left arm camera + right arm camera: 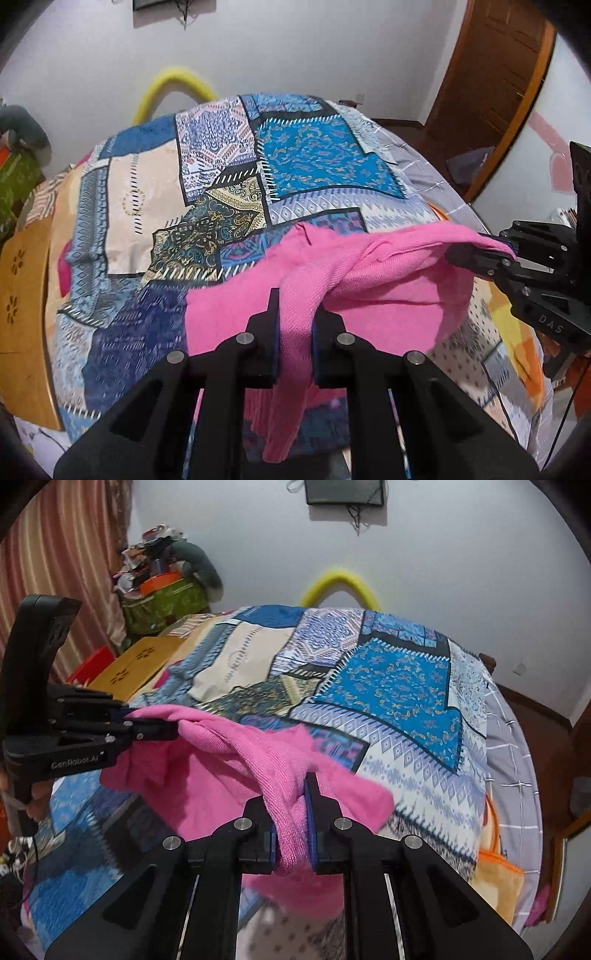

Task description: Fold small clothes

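Note:
A small pink knit garment point(388, 295) hangs in the air over the patchwork bedspread point(306, 166), stretched between my two grippers. My left gripper point(295, 325) is shut on one bunched edge of it; the cloth runs down between the fingers. My right gripper point(480, 251) shows at the right of the left wrist view, shut on the other edge. In the right wrist view the right gripper point(293, 812) pinches the pink garment point(207, 771), and the left gripper point(147, 725) holds its far corner at the left.
The bed carries a blue patchwork cover point(399, 686) over a grey checked sheet point(513, 760). A wooden board point(26, 314) lies at the bed's left side. A yellow hoop point(173, 88) leans on the back wall. A wooden door point(495, 88) stands at the right. Cluttered bags point(162, 598) sit by the curtain.

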`<state>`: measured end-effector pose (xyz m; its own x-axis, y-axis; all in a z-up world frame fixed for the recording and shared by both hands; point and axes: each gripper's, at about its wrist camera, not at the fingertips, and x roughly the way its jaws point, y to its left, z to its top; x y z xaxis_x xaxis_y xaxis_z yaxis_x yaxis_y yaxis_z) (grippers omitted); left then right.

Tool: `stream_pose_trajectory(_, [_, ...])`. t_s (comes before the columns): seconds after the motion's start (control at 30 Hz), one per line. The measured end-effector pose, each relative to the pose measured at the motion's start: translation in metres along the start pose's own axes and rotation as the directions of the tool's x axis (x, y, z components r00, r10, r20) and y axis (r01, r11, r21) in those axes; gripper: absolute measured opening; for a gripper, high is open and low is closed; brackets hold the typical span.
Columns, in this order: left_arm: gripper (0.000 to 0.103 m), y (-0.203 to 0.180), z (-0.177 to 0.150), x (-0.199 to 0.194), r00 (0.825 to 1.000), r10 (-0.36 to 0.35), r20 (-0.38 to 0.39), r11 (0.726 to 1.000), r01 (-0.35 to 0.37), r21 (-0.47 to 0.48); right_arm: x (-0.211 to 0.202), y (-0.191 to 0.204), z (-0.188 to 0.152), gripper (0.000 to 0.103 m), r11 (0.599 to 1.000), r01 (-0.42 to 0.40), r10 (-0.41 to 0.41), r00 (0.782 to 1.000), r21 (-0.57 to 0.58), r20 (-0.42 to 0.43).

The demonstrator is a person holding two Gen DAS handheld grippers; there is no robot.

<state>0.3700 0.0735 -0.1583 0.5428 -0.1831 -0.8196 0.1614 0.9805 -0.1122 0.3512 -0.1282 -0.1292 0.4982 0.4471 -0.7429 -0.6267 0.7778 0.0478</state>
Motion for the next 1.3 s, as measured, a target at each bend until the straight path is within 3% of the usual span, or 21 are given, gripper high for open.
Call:
stream_pose_trajectory(0.13, [0.013, 0.01, 0.012, 0.029, 0.999, 0.026, -0.036, 1.0, -0.025, 0.015, 0.03, -0.016, 0.008, 0.012, 0.999, 0.008, -0.006, 1.0, 0.053, -0.03])
stream_pose_trajectory(0.27, [0.02, 0.021, 0.019, 0.044, 0.993, 0.11, -0.051, 0.994, -0.109, 0.021, 0.042, -0.027, 0.01, 0.014, 0.997, 0.031, -0.028, 0.999, 0.073, -0.047])
stream_pose_trajectory(0.33, [0.022, 0.032, 0.022, 0.044, 0.991, 0.126, -0.051, 0.992, -0.127, -0.008, 0.04, -0.035, 0.011, 0.02, 0.994, 0.038, -0.034, 0.999, 0.1, -0.039])
stream_pose_trajectory(0.37, [0.024, 0.037, 0.023, 0.042, 0.99, 0.129, -0.049, 0.991, -0.13, -0.024, 0.038, -0.039, 0.012, 0.029, 0.993, 0.043, -0.039, 0.999, 0.112, -0.033])
stream_pose_trajectory(0.43, [0.039, 0.05, 0.023, 0.035, 0.991, 0.131, -0.041, 0.988, -0.134, -0.072, 0.027, -0.047, 0.012, 0.044, 0.989, 0.058, -0.057, 0.998, 0.138, -0.009])
stream_pose_trajectory(0.47, [0.056, 0.056, 0.021, 0.03, 0.99, 0.139, -0.035, 0.985, -0.142, -0.098, 0.021, -0.049, 0.011, 0.048, 0.988, 0.063, -0.064, 0.998, 0.142, 0.0])
stream_pose_trajectory(0.53, [0.073, 0.066, 0.017, 0.022, 0.988, 0.156, -0.021, 0.976, -0.157, -0.152, 0.011, -0.053, 0.009, 0.049, 0.985, 0.07, -0.071, 0.997, 0.155, 0.005])
stream_pose_trajectory(0.6, [0.074, 0.073, 0.011, 0.016, 0.989, 0.144, -0.032, 0.971, -0.148, -0.187, 0.0, -0.058, 0.004, 0.065, 0.98, 0.053, -0.054, 0.999, 0.19, 0.001])
stream_pose_trajectory(0.67, [0.074, 0.082, 0.003, 0.016, 0.99, 0.122, -0.071, 0.966, -0.135, -0.222, -0.003, -0.062, 0.0, 0.073, 0.976, 0.044, -0.045, 0.999, 0.215, -0.002])
stream_pose_trajectory(0.83, [0.074, 0.095, -0.022, 0.017, 0.989, 0.079, -0.125, 0.95, -0.113, -0.292, -0.004, -0.063, -0.025, 0.073, 0.966, 0.011, 0.001, 0.999, 0.257, -0.048])
stream_pose_trajectory(1.0, [0.074, 0.096, -0.048, 0.03, 0.984, -0.009, -0.18, 0.938, -0.054, -0.341, 0.006, -0.062, -0.053, 0.073, 0.952, -0.02, 0.049, 0.995, 0.307, -0.085])
stream_pose_trajectory(1.2, [0.074, 0.086, -0.058, 0.052, 0.975, -0.105, -0.195, 0.926, 0.025, -0.376, 0.027, -0.064, -0.079, 0.073, 0.919, -0.058, 0.107, 0.989, 0.389, -0.105])
stream_pose_trajectory(1.23, [0.076, 0.085, -0.057, 0.056, 0.974, -0.12, -0.192, 0.921, 0.037, -0.388, 0.03, -0.065, -0.08, 0.073, 0.915, -0.064, 0.115, 0.988, 0.398, -0.106])
stream_pose_trajectory(1.3, [0.09, 0.08, -0.054, 0.062, 0.977, -0.121, -0.173, 0.915, 0.042, -0.401, 0.04, -0.068, -0.08, 0.073, 0.902, -0.08, 0.138, 0.984, 0.424, -0.109])
